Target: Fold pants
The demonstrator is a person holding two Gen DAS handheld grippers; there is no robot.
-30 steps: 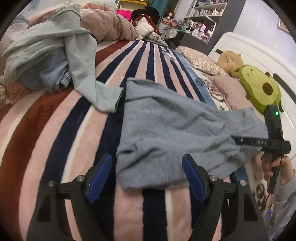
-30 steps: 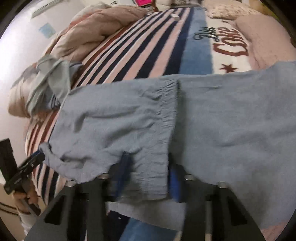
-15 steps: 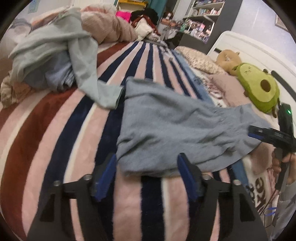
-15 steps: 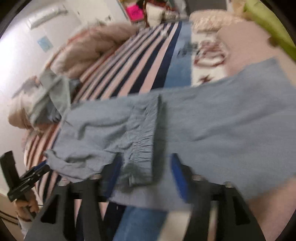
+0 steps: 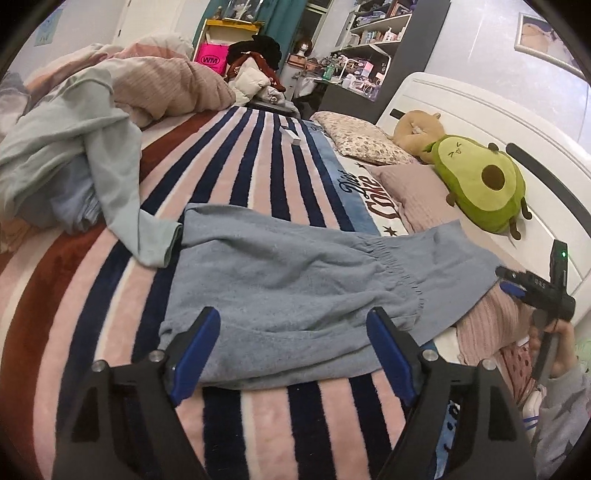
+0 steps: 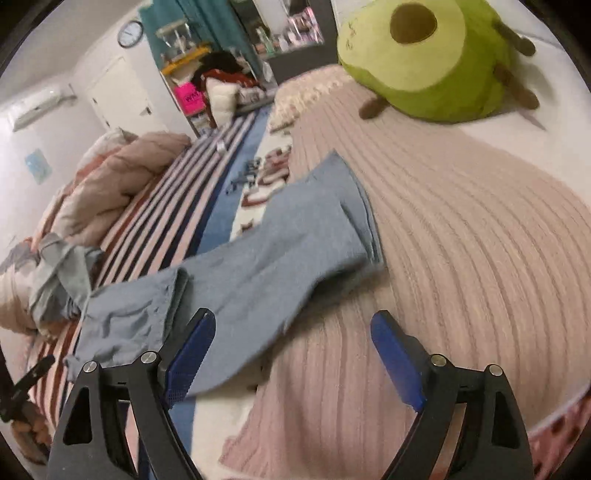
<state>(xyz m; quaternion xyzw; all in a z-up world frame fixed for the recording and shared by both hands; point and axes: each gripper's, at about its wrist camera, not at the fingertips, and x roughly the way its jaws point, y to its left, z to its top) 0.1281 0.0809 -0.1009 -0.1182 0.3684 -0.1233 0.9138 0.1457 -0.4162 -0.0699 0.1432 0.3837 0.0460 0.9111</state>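
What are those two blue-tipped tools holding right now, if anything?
Nothing. The left tool and right tool are both open above the grey-blue fabric pants.

A white headboard (image 5: pixel 480 122) backs the bed, cluttered shelves (image 5: pixel 369 40) beyond (a clock (image 6: pixel 130 33) hangs on the wall).

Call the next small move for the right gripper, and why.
Probably bring the right gripper forward and down to pinch the leg cuffs of the blue pants. Both grippers are open and hold nothing; the left gripper hovers over the waist end. The pants lie stretched out full length, cuffs on the pink ribbed blanket, so a lengthwise fold seems due.
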